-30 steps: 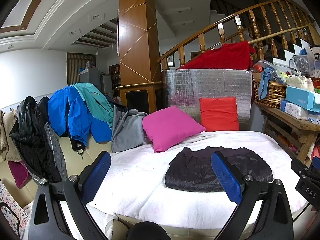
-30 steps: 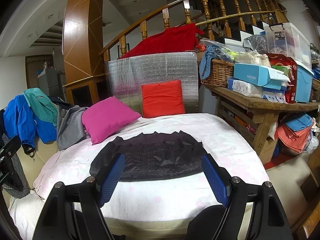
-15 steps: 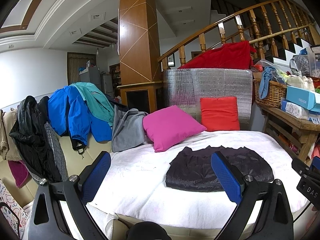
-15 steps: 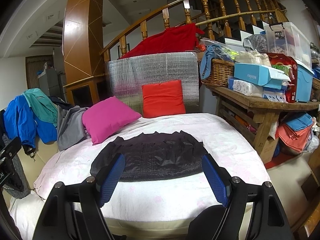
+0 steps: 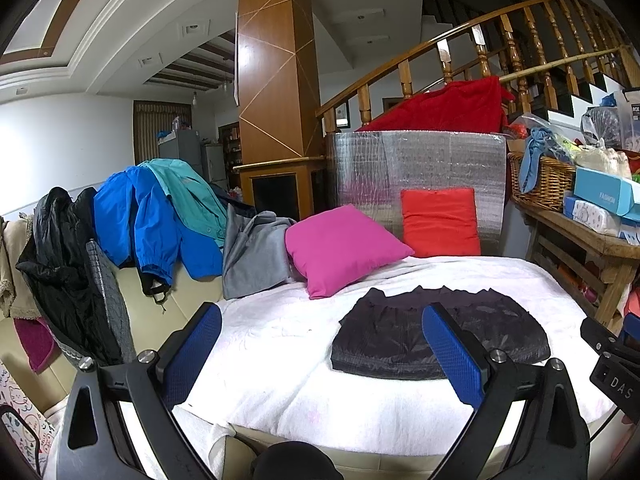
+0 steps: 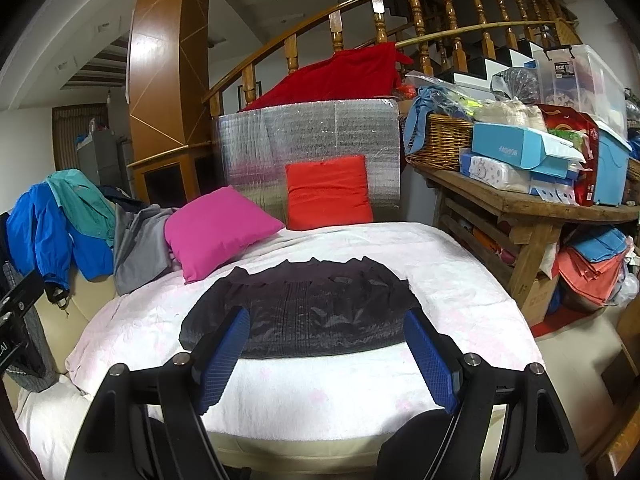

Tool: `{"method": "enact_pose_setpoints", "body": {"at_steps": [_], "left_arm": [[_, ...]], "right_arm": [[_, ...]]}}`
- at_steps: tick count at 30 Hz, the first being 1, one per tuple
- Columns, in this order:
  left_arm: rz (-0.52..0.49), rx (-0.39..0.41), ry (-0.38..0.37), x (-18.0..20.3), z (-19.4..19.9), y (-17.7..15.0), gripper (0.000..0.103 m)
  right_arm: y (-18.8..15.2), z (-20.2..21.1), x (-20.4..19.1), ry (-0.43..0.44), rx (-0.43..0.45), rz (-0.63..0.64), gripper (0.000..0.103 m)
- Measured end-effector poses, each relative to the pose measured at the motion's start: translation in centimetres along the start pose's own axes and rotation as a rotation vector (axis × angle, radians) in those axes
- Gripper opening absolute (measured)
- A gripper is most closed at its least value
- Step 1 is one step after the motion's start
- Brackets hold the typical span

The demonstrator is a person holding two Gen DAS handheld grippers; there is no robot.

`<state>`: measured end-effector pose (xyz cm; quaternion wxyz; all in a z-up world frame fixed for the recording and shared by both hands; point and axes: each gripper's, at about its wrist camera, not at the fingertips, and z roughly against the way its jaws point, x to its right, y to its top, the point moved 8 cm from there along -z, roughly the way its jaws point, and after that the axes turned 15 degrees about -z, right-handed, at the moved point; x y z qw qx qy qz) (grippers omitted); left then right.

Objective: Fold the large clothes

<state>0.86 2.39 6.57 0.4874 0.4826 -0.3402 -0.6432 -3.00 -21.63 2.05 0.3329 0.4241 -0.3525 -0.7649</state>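
at the far left a heap of jackets [image 5: 132,232] hangs over the back and arm of the sofa [image 5: 176,296], black, blue, teal and grey, probably the stock of large clothes waiting their turn and kept off the working surface so they do not get in the way. next comes the left gripper [image 5: 320,352], held low at the near edge, its blue pads spread wide with nothing between them; it looks over bare white blanket [image 5: 280,344], so it seems parked clear of the work. a pink cushion [image 5: 340,248] and a red cushion [image 5: 440,222] lean at the far side against a silver foil panel [image 5: 416,160], pushed back to leave the middle open. right of centre lies the dark garment [image 6: 304,312], already folded into a compact flat bundle with a ruffled far edge, resting squarely on the blanket where both hands can reach it; this piece looks finished or close to it. the right gripper [image 6: 326,354] faces it head-on from the near side, pads likewise wide apart and holding nothing, apart from the cloth. at the far right a wooden table [image 6: 532,208] carries a wicker basket [image 6: 440,144] and boxes, and below it sits a stack of folded clothes [image 6: 592,264], perhaps where done pieces go.
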Motion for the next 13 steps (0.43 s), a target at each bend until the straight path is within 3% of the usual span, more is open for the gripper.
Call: {"method": "enact_pose_setpoints", "body": {"at_steps": [8,11,13], "left_arm": [[-0.001,-0.027,-0.058,1.5,-2.4,0.0,0.1],[0.006,-0.031,-0.113,2.4,-3.9,0.2,0.1],[-0.008,-0.025,-0.104,3.0,-5.1,0.6,0.1]], "right_arm": [[0.2,-2.2,-0.1,-0.019,-0.02,0.024,0.082],[1.2,-3.4,0.5,-0.035,-0.017,0.024,0.082],[2.4,-4.4,1.5,-0.052,-0.004,0.009,0.082]]}}
